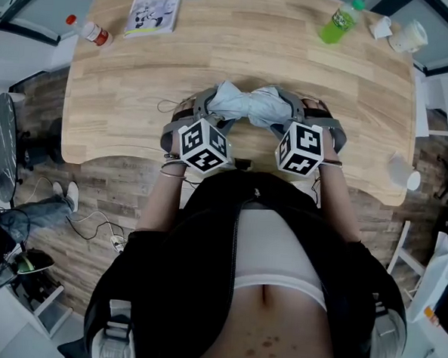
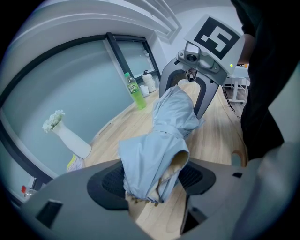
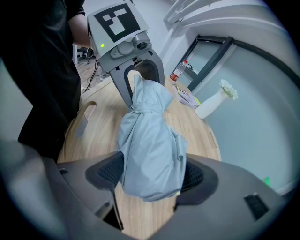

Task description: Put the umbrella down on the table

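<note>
A folded light-blue umbrella [image 1: 247, 105] lies crosswise between my two grippers, over the near middle of the wooden table [image 1: 130, 101]. My left gripper [image 1: 203, 111] is shut on its left end and my right gripper [image 1: 294, 115] on its right end. In the left gripper view the fabric [image 2: 161, 140] bunches between my left gripper's [image 2: 152, 180] pads, and the right gripper [image 2: 183, 101] clasps the far end. The right gripper view shows the umbrella [image 3: 147, 140] filling the right gripper [image 3: 152, 176], with the left gripper [image 3: 140, 91] at the far end. Whether it touches the tabletop I cannot tell.
At the table's far side stand a green bottle [image 1: 339, 23], a booklet [image 1: 153, 7], a small red-capped bottle [image 1: 93, 32] and white cups [image 1: 407, 36]. A white vase [image 2: 70, 138] stands near the booklet. The person's body is right at the table's curved front edge.
</note>
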Tool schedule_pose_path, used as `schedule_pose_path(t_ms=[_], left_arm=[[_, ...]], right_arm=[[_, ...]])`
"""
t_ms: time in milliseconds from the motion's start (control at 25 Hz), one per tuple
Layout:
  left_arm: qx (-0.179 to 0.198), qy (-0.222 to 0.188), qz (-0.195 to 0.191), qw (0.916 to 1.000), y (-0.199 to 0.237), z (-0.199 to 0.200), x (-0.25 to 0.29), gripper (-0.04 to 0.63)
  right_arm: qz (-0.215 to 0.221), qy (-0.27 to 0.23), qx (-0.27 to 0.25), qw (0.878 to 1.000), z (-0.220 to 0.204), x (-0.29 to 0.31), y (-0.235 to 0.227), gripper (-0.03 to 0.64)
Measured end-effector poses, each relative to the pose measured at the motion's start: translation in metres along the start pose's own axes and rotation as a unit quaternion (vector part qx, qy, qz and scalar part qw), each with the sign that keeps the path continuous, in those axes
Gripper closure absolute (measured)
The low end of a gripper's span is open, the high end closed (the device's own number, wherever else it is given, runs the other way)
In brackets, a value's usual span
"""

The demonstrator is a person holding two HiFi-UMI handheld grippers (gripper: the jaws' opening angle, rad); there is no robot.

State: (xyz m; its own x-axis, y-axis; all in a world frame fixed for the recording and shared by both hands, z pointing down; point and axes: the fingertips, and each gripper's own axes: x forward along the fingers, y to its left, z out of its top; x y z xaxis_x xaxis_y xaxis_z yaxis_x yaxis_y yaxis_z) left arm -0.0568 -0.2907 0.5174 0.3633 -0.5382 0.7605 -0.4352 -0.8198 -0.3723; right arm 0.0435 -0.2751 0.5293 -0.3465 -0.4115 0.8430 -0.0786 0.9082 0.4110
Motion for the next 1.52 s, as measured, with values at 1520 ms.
schedule_pose_path(t_ms=[1520], left_arm=[[-0.007,0.019,-0.016,0.9997,-0.012,-0.019,0.015,0.276]], right_arm=[[0.023,0.009,0.010,1.000,-0.005,0.022,0.017,0.258]])
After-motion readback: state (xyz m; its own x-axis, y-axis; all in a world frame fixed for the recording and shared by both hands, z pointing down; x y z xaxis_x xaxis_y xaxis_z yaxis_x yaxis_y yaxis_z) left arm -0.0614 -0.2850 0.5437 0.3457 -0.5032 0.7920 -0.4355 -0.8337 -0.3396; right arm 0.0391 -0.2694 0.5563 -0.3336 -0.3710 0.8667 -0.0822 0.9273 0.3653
